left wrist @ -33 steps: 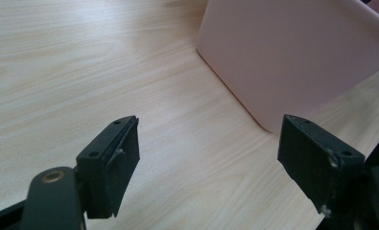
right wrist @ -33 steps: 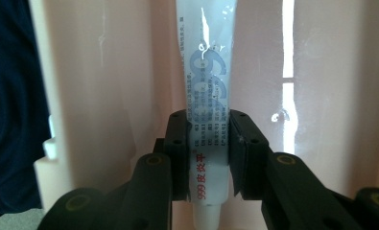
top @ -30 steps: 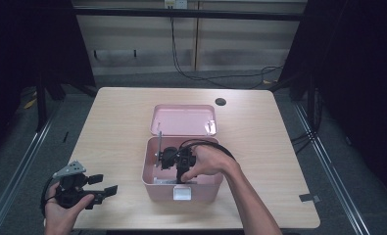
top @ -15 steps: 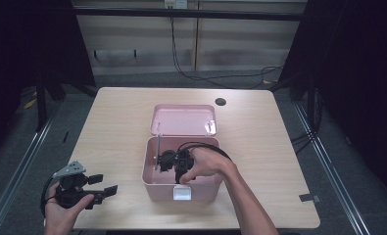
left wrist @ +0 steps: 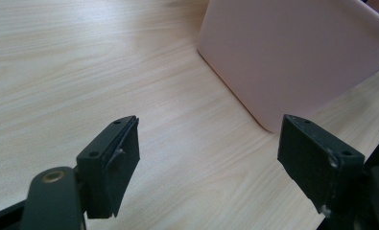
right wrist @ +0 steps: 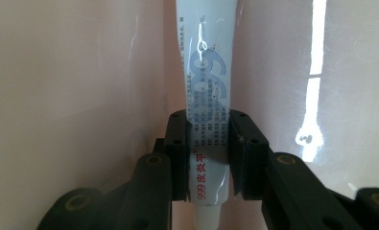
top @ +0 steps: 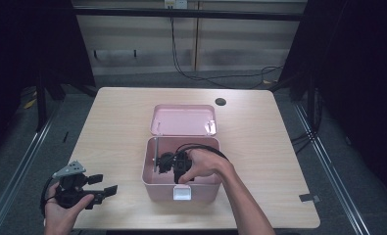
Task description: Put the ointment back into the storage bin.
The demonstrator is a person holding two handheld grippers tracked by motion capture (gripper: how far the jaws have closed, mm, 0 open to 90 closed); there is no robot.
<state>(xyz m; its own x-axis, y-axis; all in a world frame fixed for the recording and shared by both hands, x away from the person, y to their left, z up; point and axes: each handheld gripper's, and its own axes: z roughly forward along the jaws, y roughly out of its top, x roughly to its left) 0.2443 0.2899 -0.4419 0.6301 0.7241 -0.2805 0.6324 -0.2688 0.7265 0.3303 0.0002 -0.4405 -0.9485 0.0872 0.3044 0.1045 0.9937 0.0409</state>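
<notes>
Nearest the camera, at the table's front left corner, the person's left gripper [top: 103, 188] rests in the hand just above the tabletop, its two black jaws spread wide with nothing between them. In the left gripper view those open jaws frame bare wood, with the corner of the pink box [left wrist: 292, 62] just beyond them.

Further in, near the middle of the table [top: 108, 127], sits that open pink box [top: 152, 178], a white latch on its front wall. The person's right hand reaches down into it with the right gripper [top: 167, 164]. In the right gripper view, the jaws are pinching a white tube [right wrist: 207, 110], printed with a blue logo and small red and dark text, near its lower, capped end. The tube lies against the pink inside of the box, close to a corner.

The tube looks light, soft and squeezable, with a smooth, glossy skin that may slip. A hard squeeze on the body could dent it, so a gentle hold near the stiffer cap end seems safest.

The box walls crowd the gripper closely, so it would likely need to lift straight up to clear them.

Behind the box, its pink lid [top: 183, 120] lies open and flat. Beyond that, a small dark round hole [top: 220, 102] marks the far edge of the table.
</notes>
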